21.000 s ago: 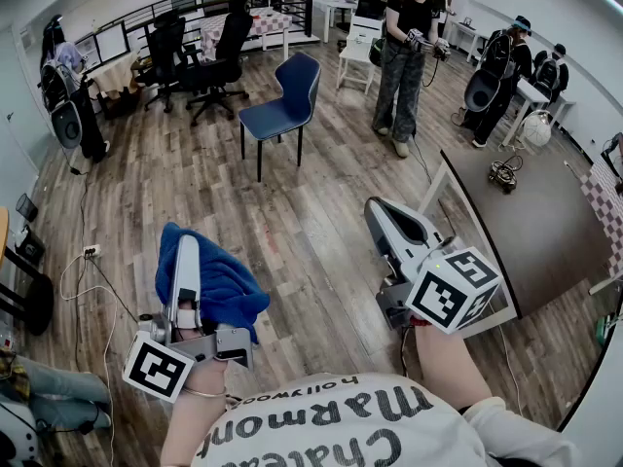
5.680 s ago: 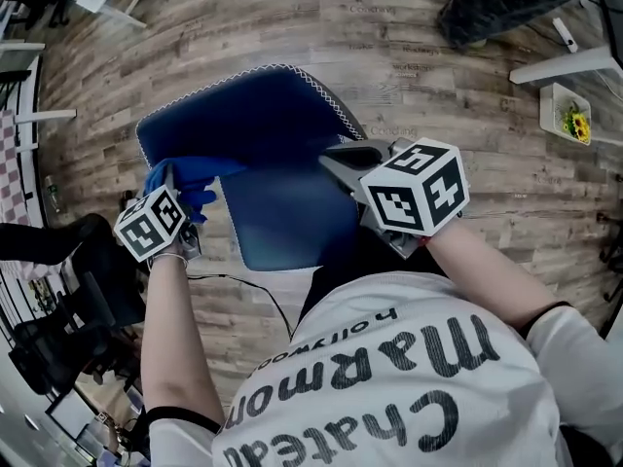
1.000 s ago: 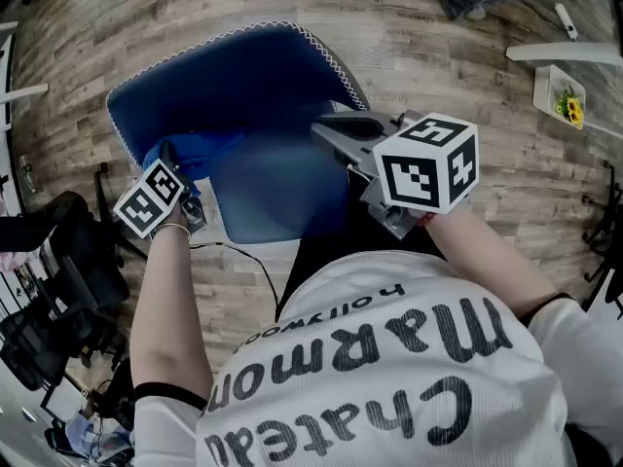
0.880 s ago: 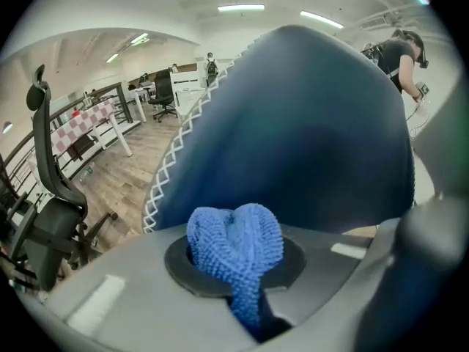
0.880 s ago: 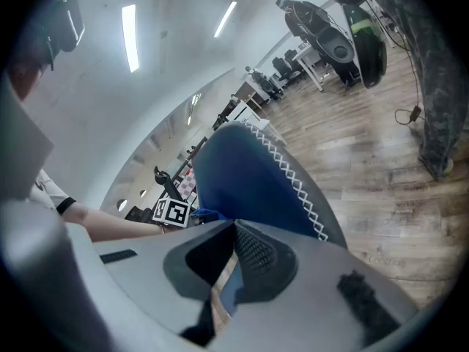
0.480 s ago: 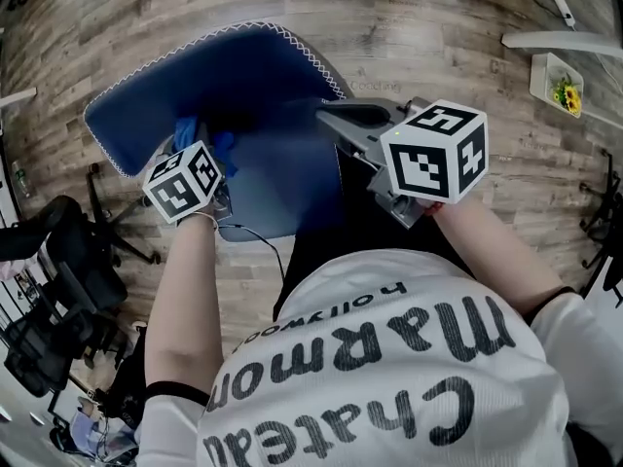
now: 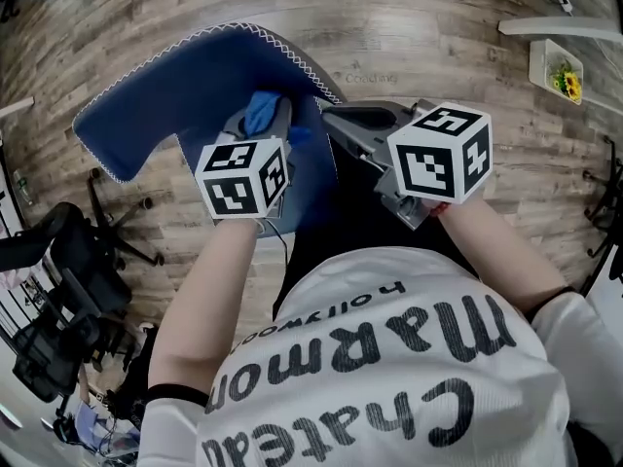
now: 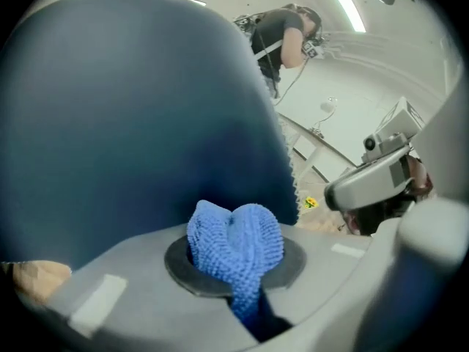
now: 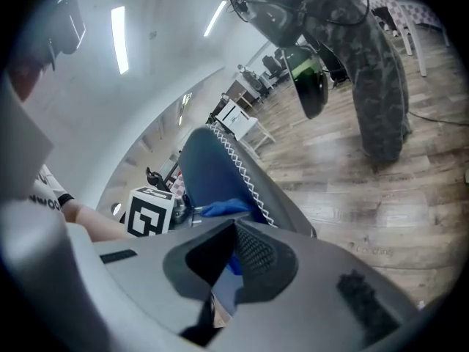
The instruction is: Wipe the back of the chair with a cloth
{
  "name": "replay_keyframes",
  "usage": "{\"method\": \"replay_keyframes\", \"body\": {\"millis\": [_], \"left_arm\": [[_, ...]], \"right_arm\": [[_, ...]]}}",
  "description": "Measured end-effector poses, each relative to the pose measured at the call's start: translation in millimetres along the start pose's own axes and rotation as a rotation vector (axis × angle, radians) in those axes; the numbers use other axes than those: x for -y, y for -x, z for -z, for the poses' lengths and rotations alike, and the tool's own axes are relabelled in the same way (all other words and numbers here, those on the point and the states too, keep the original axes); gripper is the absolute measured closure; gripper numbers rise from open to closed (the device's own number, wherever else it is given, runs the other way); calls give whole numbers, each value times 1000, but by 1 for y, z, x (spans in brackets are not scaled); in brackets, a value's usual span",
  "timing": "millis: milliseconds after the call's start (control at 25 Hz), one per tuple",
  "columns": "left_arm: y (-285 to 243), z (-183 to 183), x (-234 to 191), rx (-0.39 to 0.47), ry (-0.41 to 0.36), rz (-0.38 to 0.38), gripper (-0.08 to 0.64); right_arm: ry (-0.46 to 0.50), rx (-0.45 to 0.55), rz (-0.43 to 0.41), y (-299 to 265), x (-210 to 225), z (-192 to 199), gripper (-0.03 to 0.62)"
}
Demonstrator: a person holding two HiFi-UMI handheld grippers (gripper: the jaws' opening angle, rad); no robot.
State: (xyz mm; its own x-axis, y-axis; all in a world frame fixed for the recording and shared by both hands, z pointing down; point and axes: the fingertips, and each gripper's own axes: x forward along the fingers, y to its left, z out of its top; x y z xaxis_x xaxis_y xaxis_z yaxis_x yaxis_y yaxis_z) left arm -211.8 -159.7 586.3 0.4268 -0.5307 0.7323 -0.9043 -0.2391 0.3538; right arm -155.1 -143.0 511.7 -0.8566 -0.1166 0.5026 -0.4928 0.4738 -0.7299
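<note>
Two grippers are up at the chair. Head view: left gripper [image 7: 265, 117] has the blue cloth [image 7: 259, 111] pinched and pushed against the chair back [image 7: 146, 95], so the wad does the rubbing, not the plastic. Right gripper [image 7: 336, 123] sits just beside the stitched edge; my guess is it's steadying. Left gripper view: jaws clamped on the cloth [image 8: 238, 240], chair back [image 8: 124, 108] fills the frame. Right gripper view: jaws together with nothing between them, chair back [image 9: 212, 167] just ahead.
</note>
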Motion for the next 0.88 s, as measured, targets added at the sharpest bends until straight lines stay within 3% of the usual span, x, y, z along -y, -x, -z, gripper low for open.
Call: {"method": "replay_keyframes", "body": {"millis": [200,320,440,600,760,880], "left_arm": [[-9,-1,51,-28,-183,132,518],[-8,2,42,-22,-241,99,518],[-1,15,-5,-43,-228,-20,518],[26,40,-93,-107,-97,-229,518],[67,68,-175,-199,-39,-450,518],[99,88,-222,-235,64,-589,518]], "right_arm": [[-13,-8,-7,4,-1,10,580],[-21,-14,-4,5,1,15,580],[-23,-17,-6,5,3,15,580],[-20,-25,-9,3,8,12,580],[-12,-33,-7,3,15,5,580],[13,0,-40,3,15,-8,580]]}}
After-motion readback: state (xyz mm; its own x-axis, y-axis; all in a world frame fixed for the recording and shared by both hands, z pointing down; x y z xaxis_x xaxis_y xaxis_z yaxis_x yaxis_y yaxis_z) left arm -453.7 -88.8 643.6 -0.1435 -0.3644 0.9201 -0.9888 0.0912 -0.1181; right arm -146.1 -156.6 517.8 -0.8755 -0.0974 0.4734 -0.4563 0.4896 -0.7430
